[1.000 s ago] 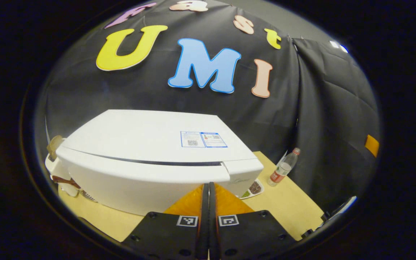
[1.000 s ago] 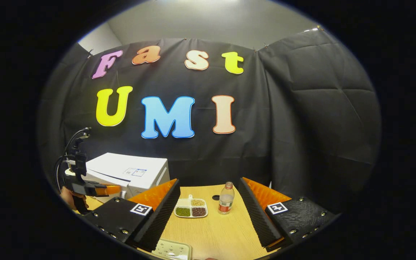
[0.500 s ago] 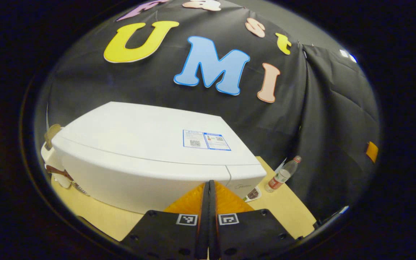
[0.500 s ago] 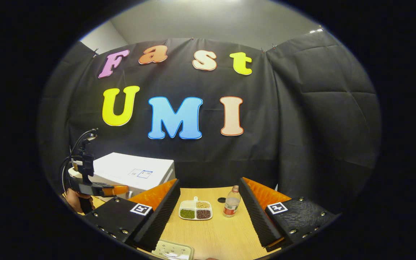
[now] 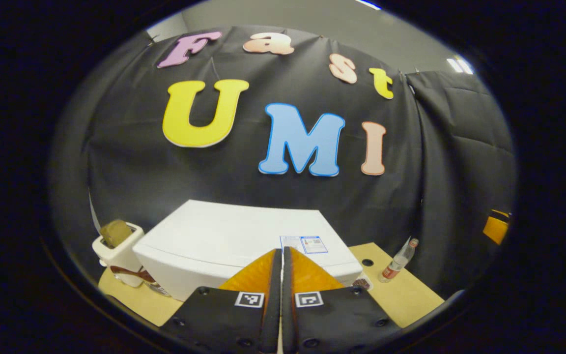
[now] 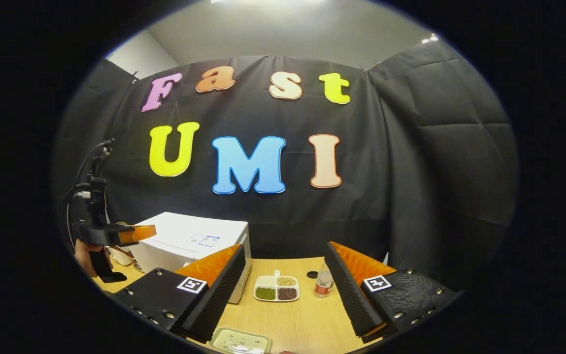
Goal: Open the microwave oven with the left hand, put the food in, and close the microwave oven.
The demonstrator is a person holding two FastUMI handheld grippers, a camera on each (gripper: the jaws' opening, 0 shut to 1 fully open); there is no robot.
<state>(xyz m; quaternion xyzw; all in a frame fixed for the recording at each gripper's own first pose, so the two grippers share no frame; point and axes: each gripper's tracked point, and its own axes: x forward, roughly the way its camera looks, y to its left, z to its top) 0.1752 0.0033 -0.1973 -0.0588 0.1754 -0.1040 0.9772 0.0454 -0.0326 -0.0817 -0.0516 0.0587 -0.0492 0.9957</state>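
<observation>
Left tongs: my left tongs are clenched, finger against finger with nothing between them, held in the air above the front edge of the oven; in the right gripper view they point toward the oven's top, with my hand on the grip below.
Right tongs: my right tongs are released, fingers spread wide, holding nothing, above the table.
Microwave oven: the white box-shaped microwave oven sits just ahead of and below the left tongs; from the right tongs it stands ahead to the left, and its door looks slightly ajar at the right edge, though I cannot be sure.
Food: the white divided dish of green, tan and dark beans lies on the table between the right tongs' fingers, farther ahead.
Bottle: a clear plastic bottle with a red label stands upright just right of that dish; from the left tongs it is ahead to the right.
Tray: a pale speckled tray lies below the right tongs, nearest me.
Toaster: a white toaster holding a brown slice stands left of the oven.
Table: the light wooden table carries all of these.
</observation>
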